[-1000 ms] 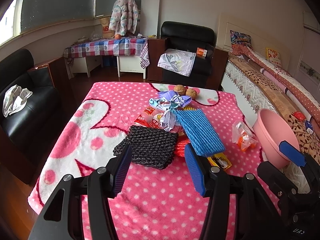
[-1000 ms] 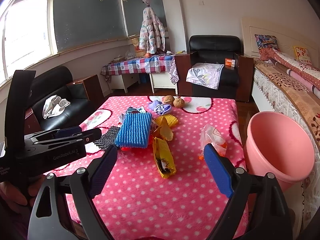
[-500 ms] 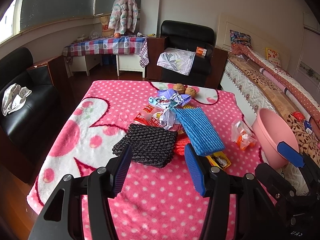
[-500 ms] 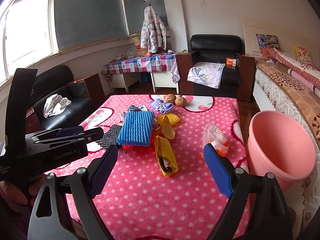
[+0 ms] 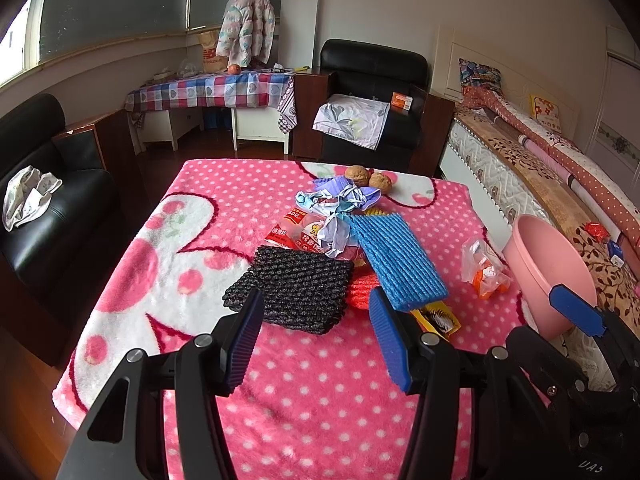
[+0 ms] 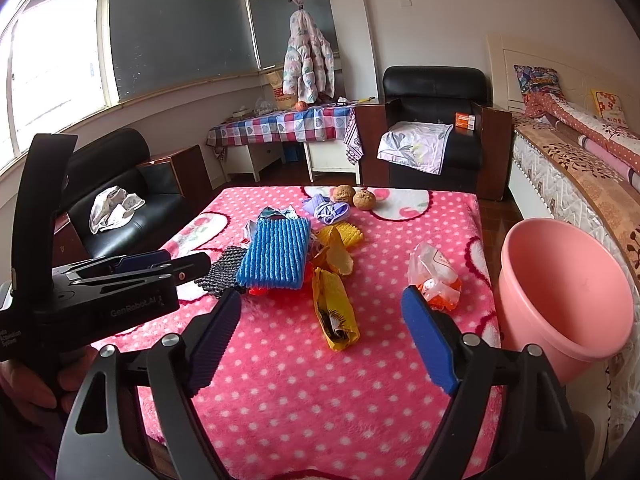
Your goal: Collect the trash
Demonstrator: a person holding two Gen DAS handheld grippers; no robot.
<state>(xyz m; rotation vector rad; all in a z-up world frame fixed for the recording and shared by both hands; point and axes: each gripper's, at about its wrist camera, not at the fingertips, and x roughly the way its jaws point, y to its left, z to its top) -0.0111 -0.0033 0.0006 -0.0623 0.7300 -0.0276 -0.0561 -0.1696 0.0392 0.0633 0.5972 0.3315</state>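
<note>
Both claws, left claw [image 5: 316, 332] and right claw [image 6: 320, 338], released and holding nothing, hover above the near worktop [image 6: 304, 392]; pink basin [image 6: 560, 292] at right edge.

Left hand-held gripper [image 5: 316, 340] and right hand-held gripper [image 6: 322, 340] both gape wide, seemingly holding nothing.

two walnuts [image 6: 354, 196], three foam nets [image 5: 396, 260], one pink basin [image 6: 560, 288]

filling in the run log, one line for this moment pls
phase: approach | left gripper: open, empty, before black net | right gripper: open, empty, before yellow wrapper | pink basin: at table's right edge
</note>
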